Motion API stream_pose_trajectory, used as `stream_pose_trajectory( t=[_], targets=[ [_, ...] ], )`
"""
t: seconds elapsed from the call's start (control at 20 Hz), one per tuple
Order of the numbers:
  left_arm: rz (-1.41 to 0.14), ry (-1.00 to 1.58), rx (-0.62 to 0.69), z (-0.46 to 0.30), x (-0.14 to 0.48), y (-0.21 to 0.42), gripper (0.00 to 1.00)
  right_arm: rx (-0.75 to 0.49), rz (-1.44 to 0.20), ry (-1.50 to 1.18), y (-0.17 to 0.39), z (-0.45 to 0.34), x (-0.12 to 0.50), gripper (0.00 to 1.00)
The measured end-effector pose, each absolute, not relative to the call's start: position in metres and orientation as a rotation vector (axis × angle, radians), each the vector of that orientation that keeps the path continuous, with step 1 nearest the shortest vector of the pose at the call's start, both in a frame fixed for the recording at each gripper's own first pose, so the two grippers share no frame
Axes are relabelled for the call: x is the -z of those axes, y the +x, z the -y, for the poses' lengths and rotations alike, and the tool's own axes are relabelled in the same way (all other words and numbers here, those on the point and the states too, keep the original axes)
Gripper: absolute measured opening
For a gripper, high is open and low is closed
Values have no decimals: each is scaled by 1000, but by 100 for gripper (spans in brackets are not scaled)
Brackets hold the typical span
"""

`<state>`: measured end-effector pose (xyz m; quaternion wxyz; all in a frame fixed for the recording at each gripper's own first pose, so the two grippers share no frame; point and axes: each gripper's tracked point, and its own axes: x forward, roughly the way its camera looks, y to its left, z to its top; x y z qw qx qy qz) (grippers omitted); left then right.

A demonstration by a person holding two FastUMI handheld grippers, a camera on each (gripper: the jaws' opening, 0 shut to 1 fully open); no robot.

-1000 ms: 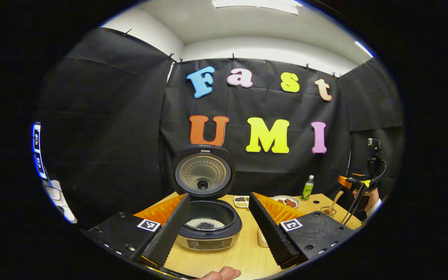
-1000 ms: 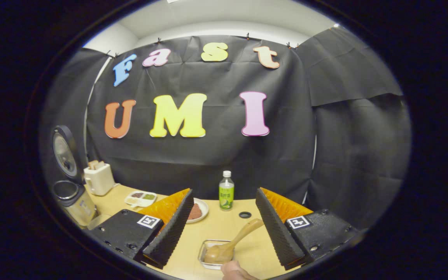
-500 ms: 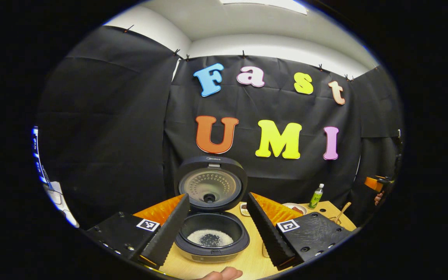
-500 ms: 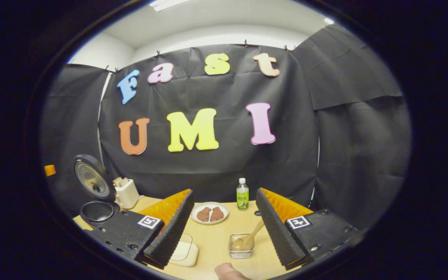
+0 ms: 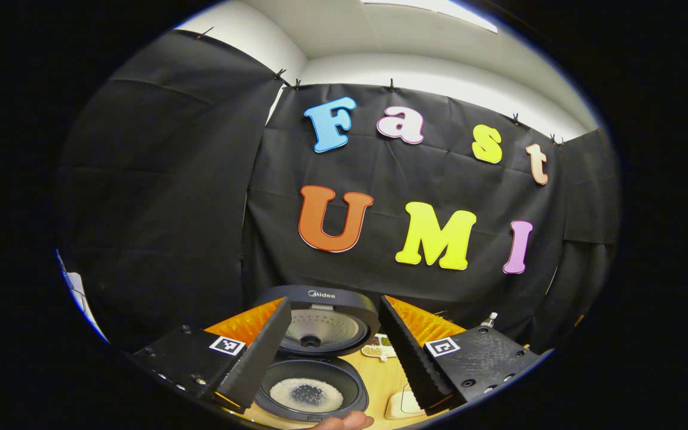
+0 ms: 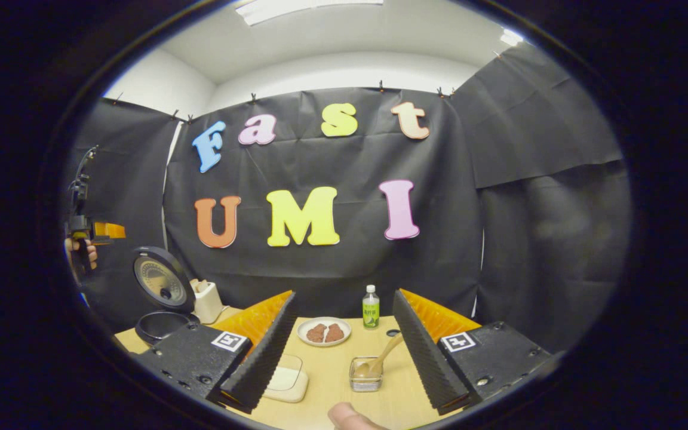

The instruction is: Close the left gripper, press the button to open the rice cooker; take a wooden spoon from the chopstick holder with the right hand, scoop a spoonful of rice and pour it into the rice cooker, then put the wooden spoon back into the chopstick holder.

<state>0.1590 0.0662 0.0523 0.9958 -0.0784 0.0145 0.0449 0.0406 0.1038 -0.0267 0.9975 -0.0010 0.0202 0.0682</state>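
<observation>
The rice cooker [image 5: 311, 358] stands open, lid [image 5: 320, 325] upright, white rice with a dark patch in its pot [image 5: 307, 394]. My left gripper [image 5: 335, 358] hovers open in front of it, the cooker showing between its fingers. In the right gripper view the cooker [image 6: 162, 301] is at the far left beside a cream chopstick holder [image 6: 206, 300]. The wooden spoon [image 6: 380, 360] leans in a small clear container [image 6: 366, 377], bowl down. My right gripper [image 6: 341, 352] is open and empty, short of the spoon. The left gripper [image 6: 90, 233], held by a hand, hangs above the cooker.
On the wooden table [image 6: 332, 388] are a plate of brown food [image 6: 323, 331], a green bottle [image 6: 370, 306] and a white lidded box [image 6: 287, 379]. A divided snack dish [image 5: 380, 348] lies behind the cooker. Black cloth walls close the back and sides.
Both grippers have pulled back and tilted up. The cooker sank lower in the left gripper view; the spoon and container look farther off, and the left gripper came into the right gripper view.
</observation>
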Motion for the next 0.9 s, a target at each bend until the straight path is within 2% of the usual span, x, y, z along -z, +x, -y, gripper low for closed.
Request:
stream_pose_trajectory(
  t=[0.4, 0.5, 0.75, 0.8, 0.85, 0.9],
  targets=[
    [-45, -157, -87, -80, -47, 253, 94, -104, 39, -27, 20, -77, 11, 100],
    [-44, -156, -138, -99, -41, 272, 94, -112, 48, -27, 13, -78, 13, 100],
    [-92, -154, -141, -110, -20, 302, 94, -117, 41, -35, 6, -84, 18, 100],
    [-114, -147, -137, -110, -14, 303, 83, -124, 37, -32, 4, -88, 19, 100],
    [-121, -125, -154, -115, -11, 303, 94, -132, 33, -28, 1, -91, 19, 100],
    [-129, -97, -153, -115, -8, 302, 100, -140, 29, -27, -2, -94, 21, 100]
  ],
)
